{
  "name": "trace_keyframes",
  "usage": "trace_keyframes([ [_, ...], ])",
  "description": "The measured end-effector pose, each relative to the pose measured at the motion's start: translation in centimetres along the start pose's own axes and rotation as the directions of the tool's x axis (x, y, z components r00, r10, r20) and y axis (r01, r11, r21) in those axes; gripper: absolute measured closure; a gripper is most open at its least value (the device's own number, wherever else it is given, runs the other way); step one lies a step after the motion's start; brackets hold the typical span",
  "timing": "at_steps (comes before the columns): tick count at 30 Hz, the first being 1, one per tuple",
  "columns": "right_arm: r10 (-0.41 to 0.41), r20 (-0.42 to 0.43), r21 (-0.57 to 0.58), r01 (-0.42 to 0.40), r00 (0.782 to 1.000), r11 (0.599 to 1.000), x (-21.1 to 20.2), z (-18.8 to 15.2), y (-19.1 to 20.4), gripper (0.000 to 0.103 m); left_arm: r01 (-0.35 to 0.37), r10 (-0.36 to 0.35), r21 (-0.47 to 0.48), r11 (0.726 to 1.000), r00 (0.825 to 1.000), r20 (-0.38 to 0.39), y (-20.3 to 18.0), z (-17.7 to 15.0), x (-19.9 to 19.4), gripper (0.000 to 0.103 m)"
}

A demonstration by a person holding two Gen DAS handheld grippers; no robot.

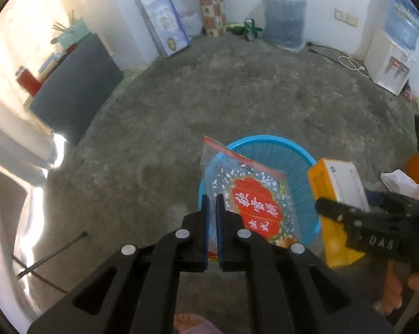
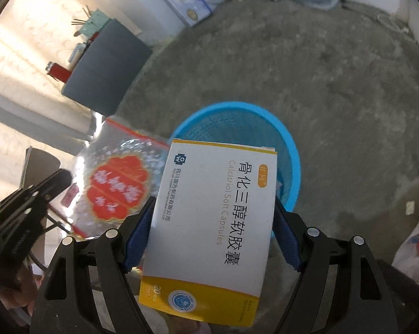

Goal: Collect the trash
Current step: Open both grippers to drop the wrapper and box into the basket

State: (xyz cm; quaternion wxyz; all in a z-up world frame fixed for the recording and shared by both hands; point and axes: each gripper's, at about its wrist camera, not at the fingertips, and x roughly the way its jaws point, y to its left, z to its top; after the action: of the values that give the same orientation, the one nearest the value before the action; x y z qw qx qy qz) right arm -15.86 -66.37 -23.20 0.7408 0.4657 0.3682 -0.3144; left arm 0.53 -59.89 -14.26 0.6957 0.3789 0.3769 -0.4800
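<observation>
Left wrist view shows the left gripper (image 1: 212, 198) with its blue pads almost together, pinching the near edge of a clear snack bag (image 1: 247, 192) with a red label, which is held over the near-left rim of the blue basket (image 1: 281, 153) on the concrete floor (image 1: 181, 105). In the right wrist view the right gripper (image 2: 214, 211) is opened wide around a white and yellow medicine box (image 2: 212, 222), clamped between both pads just near the basket.
</observation>
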Motion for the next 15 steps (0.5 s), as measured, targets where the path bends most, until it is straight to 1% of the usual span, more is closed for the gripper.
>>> trace_keyframes([
  [3, 0.010, -0.023, 0.009, -0.010, 1.000, 1.000, 1.5, 0.4, -0.6, 0.029, 0.014, -0.014, 0.006, 1.000, 1.000, -0.006, -0.4, 0.3, 2.6, 0.094],
  [4, 0.018, -0.033, 0.009, -0.018, 0.999, 1.000, 2.1, 0.5, -0.7, 0.029, 0.013, -0.013, 0.004, 1.000, 1.000, -0.003, -0.3, 0.2, 3.1, 0.090],
  [5, 0.023, -0.041, 0.011, -0.022, 0.999, 1.000, 2.6, 0.6, -0.9, 0.028, 0.014, -0.014, 0.006, 1.000, 1.000, -0.002, -0.3, 0.2, 3.5, 0.079],
  [6, 0.026, -0.053, 0.017, -0.025, 0.998, 1.000, 3.2, 0.7, -1.3, 0.028, 0.014, -0.014, 0.012, 1.000, 1.000, -0.004, -0.5, 0.1, 3.9, 0.073],
  [7, 0.021, -0.068, 0.022, -0.020, 0.997, 1.000, 3.9, 0.8, -1.6, 0.028, 0.010, -0.010, 0.016, 1.000, 1.000, -0.006, -0.5, 0.1, 4.2, 0.061],
  [8, 0.008, -0.084, 0.033, -0.005, 0.996, 0.999, 4.6, 0.7, -2.1, 0.027, 0.012, -0.012, 0.012, 1.000, 1.000, -0.002, -0.4, -0.1, 4.1, 0.058],
  [10, -0.008, -0.099, 0.055, 0.014, 0.995, 0.998, 4.6, 0.4, -2.6, 0.027, 0.039, -0.039, -0.002, 0.999, 0.999, 0.008, -0.2, -0.2, 3.8, 0.055],
  [11, -0.006, -0.099, 0.066, 0.012, 0.995, 0.998, 4.7, 0.2, -3.0, 0.027, 0.043, -0.043, -0.007, 0.999, 0.999, 0.009, -0.1, -0.2, 3.6, 0.052],
  [15, -0.012, -0.078, 0.080, 0.019, 0.997, 0.997, 3.5, -0.3, -3.6, 0.027, 0.064, -0.063, -0.023, 0.998, 0.997, 0.044, 0.4, -0.1, 2.3, 0.048],
])
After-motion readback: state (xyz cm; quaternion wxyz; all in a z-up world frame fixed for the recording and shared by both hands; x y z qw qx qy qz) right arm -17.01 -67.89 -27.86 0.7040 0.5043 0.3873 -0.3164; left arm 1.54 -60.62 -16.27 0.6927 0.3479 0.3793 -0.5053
